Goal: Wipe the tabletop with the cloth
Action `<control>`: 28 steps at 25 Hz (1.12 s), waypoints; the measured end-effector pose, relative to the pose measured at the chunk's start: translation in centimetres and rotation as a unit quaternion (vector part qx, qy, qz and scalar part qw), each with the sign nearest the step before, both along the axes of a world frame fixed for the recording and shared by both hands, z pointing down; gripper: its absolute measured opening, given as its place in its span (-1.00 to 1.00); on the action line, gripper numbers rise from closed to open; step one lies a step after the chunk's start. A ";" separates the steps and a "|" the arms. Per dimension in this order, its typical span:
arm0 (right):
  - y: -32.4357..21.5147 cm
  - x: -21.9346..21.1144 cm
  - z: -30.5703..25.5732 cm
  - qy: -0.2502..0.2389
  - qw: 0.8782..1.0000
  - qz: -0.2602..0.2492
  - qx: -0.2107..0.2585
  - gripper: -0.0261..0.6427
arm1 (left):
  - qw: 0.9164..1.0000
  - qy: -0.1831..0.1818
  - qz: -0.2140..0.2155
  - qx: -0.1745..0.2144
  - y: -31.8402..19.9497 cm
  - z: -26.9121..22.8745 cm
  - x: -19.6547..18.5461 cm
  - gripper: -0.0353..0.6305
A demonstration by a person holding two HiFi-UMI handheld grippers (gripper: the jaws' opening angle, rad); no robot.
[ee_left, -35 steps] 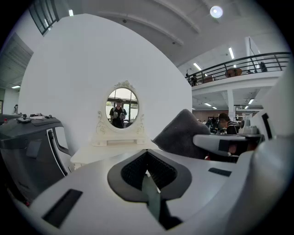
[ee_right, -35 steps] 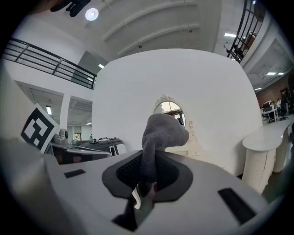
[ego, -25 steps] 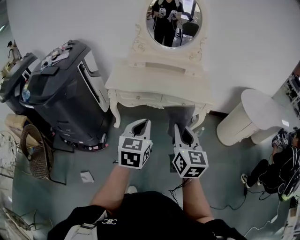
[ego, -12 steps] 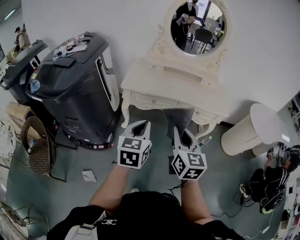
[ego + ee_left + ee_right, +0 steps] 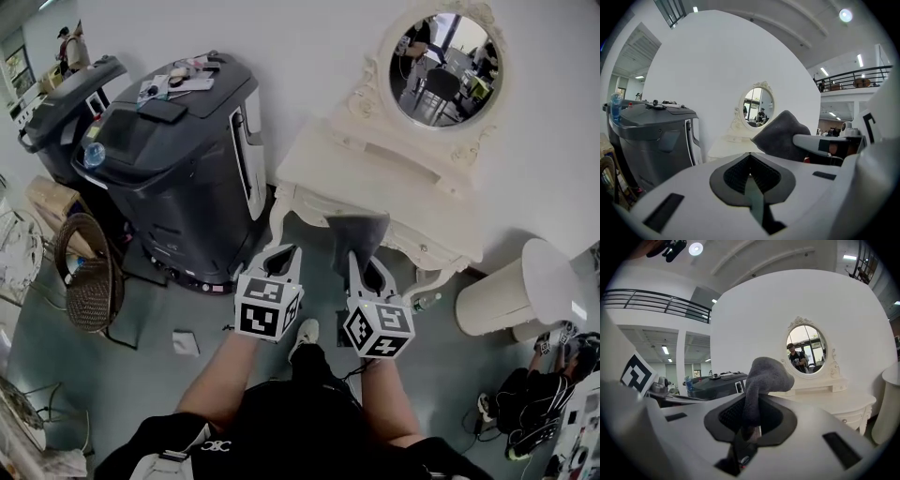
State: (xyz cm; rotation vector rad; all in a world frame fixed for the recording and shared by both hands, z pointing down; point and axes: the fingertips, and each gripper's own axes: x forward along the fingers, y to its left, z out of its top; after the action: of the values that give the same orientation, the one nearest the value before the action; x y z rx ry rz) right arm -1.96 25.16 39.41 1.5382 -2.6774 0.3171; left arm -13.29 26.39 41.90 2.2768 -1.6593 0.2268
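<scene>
The grey cloth (image 5: 356, 234) hangs pinched in my right gripper (image 5: 360, 259), held in the air just in front of the cream dressing table (image 5: 375, 173). In the right gripper view the cloth (image 5: 761, 380) rises out of the shut jaws and folds over to the right. My left gripper (image 5: 284, 249) is level with it on the left, shut, with nothing in it. From the left gripper view the cloth (image 5: 783, 136) shows at the right, in front of the tabletop (image 5: 726, 147). Both grippers are short of the tabletop.
An oval mirror (image 5: 445, 70) stands on the table's back. A big black machine (image 5: 178, 150) sits close to the table's left side. A wicker basket (image 5: 89, 272), a white round stool (image 5: 511, 281), a bottle (image 5: 424, 302) and a paper scrap (image 5: 185, 342) are on the floor.
The table and mirror have shifted right and nearer in the head view, the black machine too. Both grippers keep their pose, the cloth still held. A shoe now shows below.
</scene>
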 end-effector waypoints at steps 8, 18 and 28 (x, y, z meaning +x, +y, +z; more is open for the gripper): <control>-7.4 -3.2 0.8 -0.020 0.999 -0.047 -0.009 -0.76 | 0.999 -0.028 -0.040 -0.005 -5.9 0.3 -2.6 -0.89; -20.0 -1.6 0.0 -0.045 0.997 -0.058 -0.023 -0.76 | 0.996 -0.067 -0.059 -0.007 -18.1 -1.9 -1.6 -0.89; -29.0 -1.7 1.9 -0.038 0.995 -0.074 -0.051 -0.76 | 0.996 -0.062 -0.066 -0.016 -26.7 -1.0 -1.0 -0.89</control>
State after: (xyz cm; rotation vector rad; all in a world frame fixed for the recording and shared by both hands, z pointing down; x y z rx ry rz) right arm -3.70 -3.88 41.34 1.3175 -2.7647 0.5053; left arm -14.28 -0.28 40.95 2.1586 -1.8472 0.3683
